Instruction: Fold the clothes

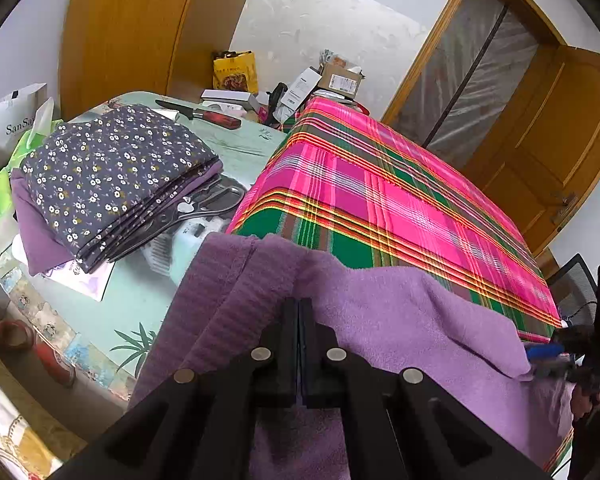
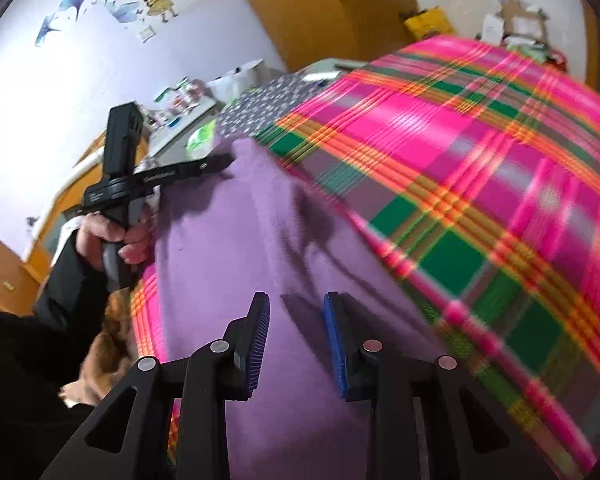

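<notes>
A purple fleece garment [image 1: 400,320] lies on the near part of a pink and green plaid cloth [image 1: 380,200]. My left gripper [image 1: 299,308] is shut on a raised fold of the purple garment. It also shows in the right wrist view [image 2: 224,164], gripping the garment's far left edge [image 2: 244,152]. My right gripper [image 2: 296,312] is open and empty just above the purple garment [image 2: 228,280]; it also shows at the right edge of the left wrist view [image 1: 548,356]. A folded stack of navy floral clothes [image 1: 112,168] sits to the left.
Scissors [image 1: 204,208] lie beside the folded stack on a pale green table cover [image 1: 140,300]. A knife [image 1: 204,114], boxes [image 1: 340,78] and a yellow bag [image 1: 236,72] sit at the back. A wooden door [image 1: 540,140] stands right. The plaid cloth [image 2: 480,180] fills the right wrist view.
</notes>
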The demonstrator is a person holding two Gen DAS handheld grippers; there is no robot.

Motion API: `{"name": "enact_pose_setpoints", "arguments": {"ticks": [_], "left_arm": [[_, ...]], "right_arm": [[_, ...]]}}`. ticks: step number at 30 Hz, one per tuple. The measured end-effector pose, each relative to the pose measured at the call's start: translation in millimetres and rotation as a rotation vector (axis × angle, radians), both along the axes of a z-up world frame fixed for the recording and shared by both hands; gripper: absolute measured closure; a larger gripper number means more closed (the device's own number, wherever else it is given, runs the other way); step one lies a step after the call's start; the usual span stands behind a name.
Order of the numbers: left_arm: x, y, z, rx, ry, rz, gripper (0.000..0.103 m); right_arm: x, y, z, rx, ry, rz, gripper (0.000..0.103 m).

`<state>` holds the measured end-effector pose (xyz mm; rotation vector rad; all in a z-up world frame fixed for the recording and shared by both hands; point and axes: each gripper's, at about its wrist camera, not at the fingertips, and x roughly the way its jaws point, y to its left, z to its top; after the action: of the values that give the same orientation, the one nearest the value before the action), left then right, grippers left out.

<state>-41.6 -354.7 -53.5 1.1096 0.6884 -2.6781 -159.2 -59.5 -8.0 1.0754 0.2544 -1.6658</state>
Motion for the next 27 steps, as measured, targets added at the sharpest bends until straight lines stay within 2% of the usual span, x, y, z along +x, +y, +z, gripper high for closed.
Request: {"name": "enact_pose_setpoints", "arguments": {"ticks": [3,7,11,18,24,27], "left_arm": [[0,0,0,0.004,0.001,-0.001,0.102],[0,0,0,0.005,0.002,0.0,0.102],[0,-1,0,0.008,0.002,-0.001,0.102],[0,-2,-1,0.016,0.005,-0.002,0.102],[0,-2,-1,0.019,0.006,-0.002,0.102],[0,-3,-1,0.023,0.007,-0.002,0.102]], "right_arm": [[-18,12,5,-0.07,-0.017,-0.056,0.072],[-25,1,-20,0.025,-0.078,-0.004,0.068],[-4,2,-16,0.017,-0.056,0.095,0.068],[17,-2,-17,0.067,-0.028,0.19,0.068],[32,-1,-13,0.089,0.007,0.258,0.068],[29,-4,-17,0.098,-0.002,0.25,0.068]]}}
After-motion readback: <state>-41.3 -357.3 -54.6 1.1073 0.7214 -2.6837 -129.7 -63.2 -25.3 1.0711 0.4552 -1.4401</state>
